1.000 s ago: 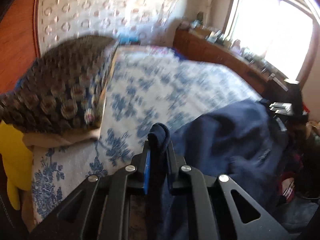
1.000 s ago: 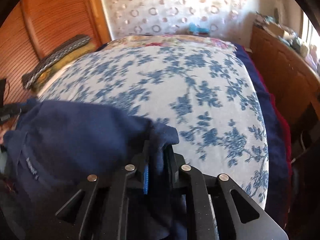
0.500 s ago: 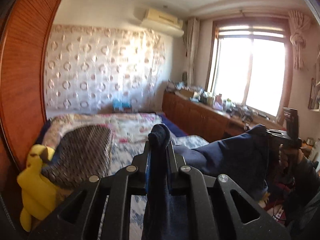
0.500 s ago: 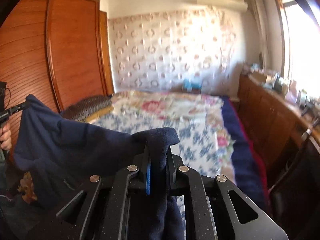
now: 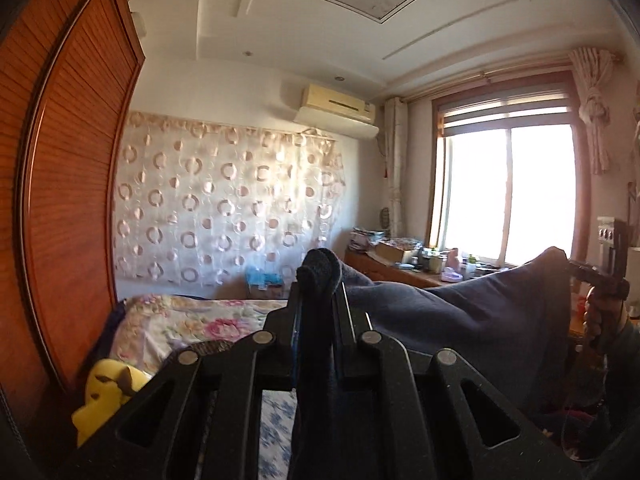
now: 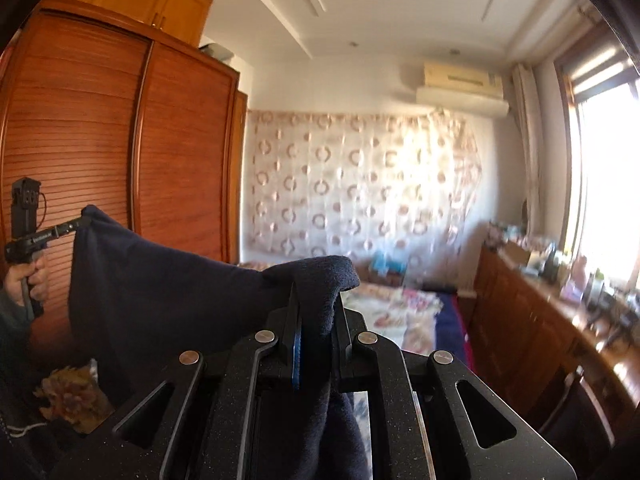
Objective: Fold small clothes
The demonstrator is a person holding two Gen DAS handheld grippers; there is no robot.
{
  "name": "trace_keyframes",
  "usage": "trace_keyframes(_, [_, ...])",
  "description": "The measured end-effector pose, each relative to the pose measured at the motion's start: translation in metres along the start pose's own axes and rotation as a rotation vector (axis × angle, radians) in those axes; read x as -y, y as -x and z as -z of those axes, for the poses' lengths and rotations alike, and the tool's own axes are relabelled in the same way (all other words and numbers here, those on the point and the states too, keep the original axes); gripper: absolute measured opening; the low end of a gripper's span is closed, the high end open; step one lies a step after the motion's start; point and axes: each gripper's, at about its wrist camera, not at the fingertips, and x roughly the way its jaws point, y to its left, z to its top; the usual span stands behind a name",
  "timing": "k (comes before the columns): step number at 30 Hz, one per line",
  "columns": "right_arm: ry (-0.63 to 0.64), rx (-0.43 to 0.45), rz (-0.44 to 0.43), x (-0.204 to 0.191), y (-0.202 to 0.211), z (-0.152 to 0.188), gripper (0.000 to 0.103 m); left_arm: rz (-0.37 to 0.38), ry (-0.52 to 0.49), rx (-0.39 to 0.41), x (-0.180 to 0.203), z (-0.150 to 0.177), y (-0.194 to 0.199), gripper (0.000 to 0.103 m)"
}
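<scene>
Two grippers share the load: my left gripper (image 5: 318, 304) and my right gripper (image 6: 318, 312) each have their fingers pinching a top corner of the navy garment (image 6: 160, 284), which hangs stretched between them in the lower frame, above the floral bed (image 5: 188, 320).

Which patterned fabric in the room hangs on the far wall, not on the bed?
The pale curtain with ring and dot shapes, hanging under the air conditioner. The floral bedcover lies flat on the bed.
</scene>
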Motion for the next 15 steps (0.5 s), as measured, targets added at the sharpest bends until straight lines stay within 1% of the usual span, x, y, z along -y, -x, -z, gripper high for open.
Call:
trace_keyframes(3, [0.01,-0.028,0.024,0.01,-0.038,-0.011,0.007,-0.081,-0.029,-0.036,-0.01,-0.003,-0.041,0.011])
trace_keyframes(5, [-0.004,-0.084,0.044,0.024,-0.087,-0.01,0.007,-0.14,-0.054,-0.072,-0.022,0.006,-0.086,0.014])
trace_keyframes(7, [-0.012,-0.136,0.074,0.038,-0.138,-0.004,0.008,-0.183,-0.063,-0.121,-0.034,0.022,-0.129,0.022])
trace_keyframes(9, [-0.005,-0.198,0.121,0.051,-0.194,0.015,0.009,-0.194,-0.062,-0.223,-0.048,0.047,-0.175,0.024])
trace_keyframes(10, [0.018,-0.27,0.158,0.056,-0.226,0.029,0.022,-0.188,-0.047,-0.284,-0.057,0.061,-0.194,0.026])
trace_keyframes(11, [0.053,-0.377,0.254,0.062,-0.264,0.051,0.04,-0.178,-0.021,-0.347,-0.065,0.077,-0.21,0.027])
trace_keyframes(12, [0.052,-0.421,0.299,0.069,-0.28,0.065,0.045,-0.168,0.0,-0.392,-0.07,0.092,-0.219,0.027])
trace_keyframes(13, [0.031,-0.478,0.329,0.075,-0.297,0.085,0.047,-0.156,0.007,-0.415,-0.071,0.104,-0.222,0.031])
trace_keyframes(14, [0.006,-0.507,0.321,0.08,-0.303,0.098,0.046,-0.15,0.005,-0.424,-0.065,0.109,-0.224,0.034])
trace_keyframes(15, [-0.02,-0.519,0.301,0.084,-0.304,0.111,0.046,-0.141,-0.002,-0.436,-0.063,0.12,-0.223,0.039])
